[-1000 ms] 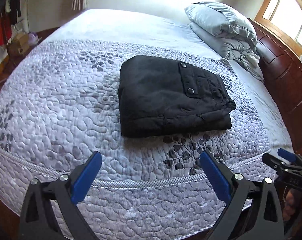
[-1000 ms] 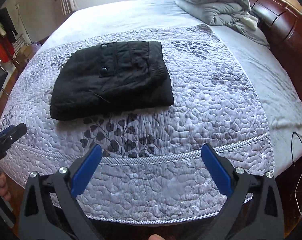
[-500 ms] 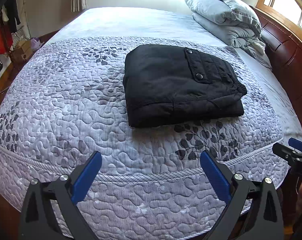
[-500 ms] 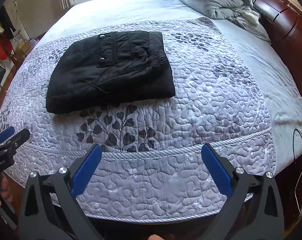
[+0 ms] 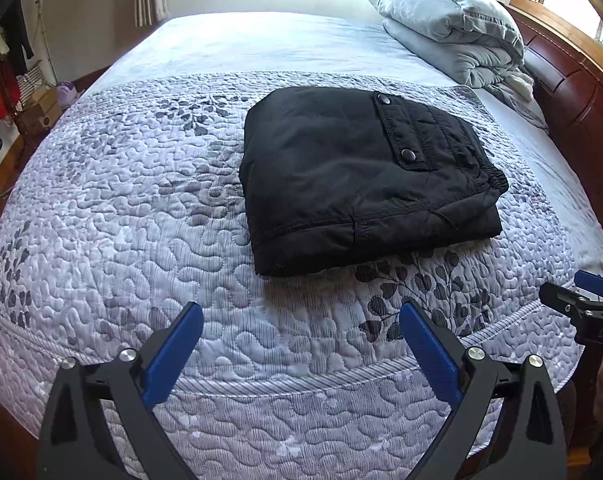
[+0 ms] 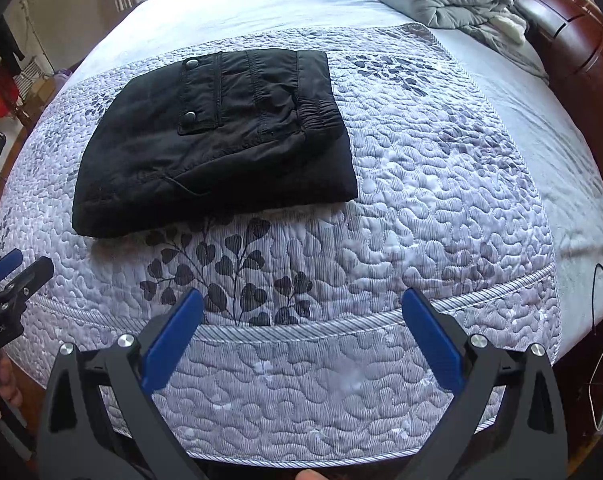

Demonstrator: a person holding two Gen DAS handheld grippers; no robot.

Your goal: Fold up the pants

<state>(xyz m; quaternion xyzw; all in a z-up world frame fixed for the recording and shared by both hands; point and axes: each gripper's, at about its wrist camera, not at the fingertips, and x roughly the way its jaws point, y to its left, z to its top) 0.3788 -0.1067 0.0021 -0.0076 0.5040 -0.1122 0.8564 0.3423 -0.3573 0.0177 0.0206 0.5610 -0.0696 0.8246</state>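
Note:
The black pants (image 5: 361, 184) lie folded into a compact rectangle on the quilted bedspread (image 5: 141, 208), pocket flap with two snaps on top. They also show in the right wrist view (image 6: 217, 140). My left gripper (image 5: 301, 324) is open and empty, above the bed's near edge, short of the pants. My right gripper (image 6: 301, 320) is open and empty, near the same edge, to the right of the pants. The right gripper shows at the right edge of the left wrist view (image 5: 581, 308); the left gripper shows at the left edge of the right wrist view (image 6: 13, 280).
A folded grey duvet and pillow (image 5: 449, 36) sit at the far right of the bed by the dark wooden headboard (image 5: 573, 80). Clothes and boxes (image 5: 25, 100) stand on the floor at far left. A thin cable (image 6: 601, 320) hangs at the right bed edge.
Both grippers have moved closer to the bed and the pants, which now look larger in both views. The pants have not moved. Both grippers stay open.

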